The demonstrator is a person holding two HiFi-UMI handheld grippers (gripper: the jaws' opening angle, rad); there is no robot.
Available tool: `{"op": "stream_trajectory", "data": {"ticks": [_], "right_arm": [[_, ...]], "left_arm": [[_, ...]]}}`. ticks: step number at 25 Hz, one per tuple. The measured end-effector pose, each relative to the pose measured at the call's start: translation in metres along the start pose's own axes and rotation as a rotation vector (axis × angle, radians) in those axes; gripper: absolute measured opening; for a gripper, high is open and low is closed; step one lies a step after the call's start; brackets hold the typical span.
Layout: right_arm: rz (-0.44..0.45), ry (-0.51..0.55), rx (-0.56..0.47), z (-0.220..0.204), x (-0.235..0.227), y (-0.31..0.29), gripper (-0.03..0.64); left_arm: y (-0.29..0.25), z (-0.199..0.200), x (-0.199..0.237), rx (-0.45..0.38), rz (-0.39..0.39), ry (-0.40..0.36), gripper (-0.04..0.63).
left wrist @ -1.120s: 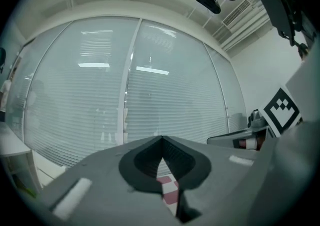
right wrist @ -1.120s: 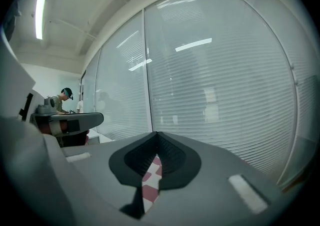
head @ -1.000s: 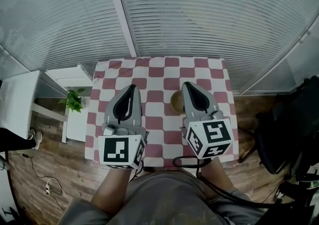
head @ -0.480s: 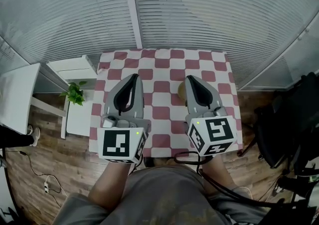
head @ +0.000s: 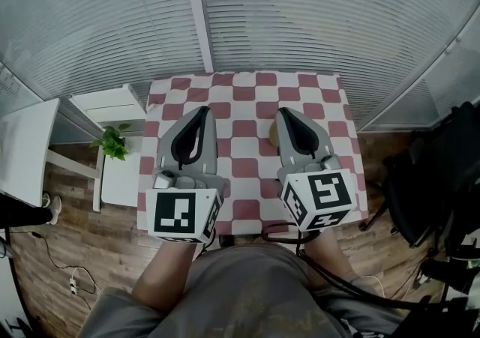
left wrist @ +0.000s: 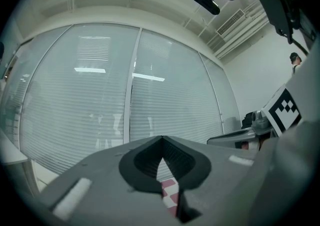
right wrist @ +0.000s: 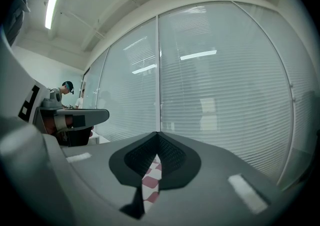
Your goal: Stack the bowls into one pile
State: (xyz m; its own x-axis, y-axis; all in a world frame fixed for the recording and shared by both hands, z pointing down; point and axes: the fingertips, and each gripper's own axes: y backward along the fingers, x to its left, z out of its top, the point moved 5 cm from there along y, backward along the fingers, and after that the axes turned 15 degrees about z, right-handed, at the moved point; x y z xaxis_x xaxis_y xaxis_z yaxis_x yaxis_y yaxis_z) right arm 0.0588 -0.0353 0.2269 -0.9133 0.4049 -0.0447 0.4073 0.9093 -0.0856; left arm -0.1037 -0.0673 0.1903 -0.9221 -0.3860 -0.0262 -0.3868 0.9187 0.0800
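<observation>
Both grippers are held level above a small table with a red and white checked cloth (head: 244, 108). My left gripper (head: 202, 110) is shut with nothing in it, over the table's left half. My right gripper (head: 283, 112) is shut too, over the right half. A sliver of a tan bowl (head: 271, 133) shows on the cloth just left of the right gripper, which hides most of it. In the left gripper view the jaws (left wrist: 161, 140) meet at their tips, and so do those in the right gripper view (right wrist: 158, 135). Both views point up at the blinds.
Window blinds (head: 300, 14) run behind the table. A low white shelf with a small green plant (head: 112, 142) stands to the table's left. A dark chair (head: 435, 179) is at the right. Cables trail over the wooden floor (head: 52, 269).
The view has shifted a little, so the table sits slightly higher and to the right in the frame. Both grippers stay shut and keep their places over the cloth.
</observation>
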Motion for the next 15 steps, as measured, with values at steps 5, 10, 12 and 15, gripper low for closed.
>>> {"op": "stream_trajectory", "data": {"ticks": [5, 10, 12, 15], "right_arm": [[0.002, 0.001, -0.002, 0.001, 0.004, -0.003, 0.025], [0.006, 0.001, 0.001, 0.000, 0.008, -0.003, 0.025], [0.006, 0.002, 0.003, 0.000, 0.010, -0.005, 0.025], [0.007, 0.002, 0.004, -0.001, 0.012, -0.008, 0.025]], "left_arm": [[0.000, 0.001, 0.004, -0.003, 0.000, 0.000, 0.000], [0.003, 0.000, 0.006, -0.002, 0.001, 0.002, 0.000], [0.003, 0.000, 0.007, -0.001, 0.000, 0.003, 0.000], [0.003, -0.001, 0.010, 0.001, -0.001, 0.003, 0.000]]}}
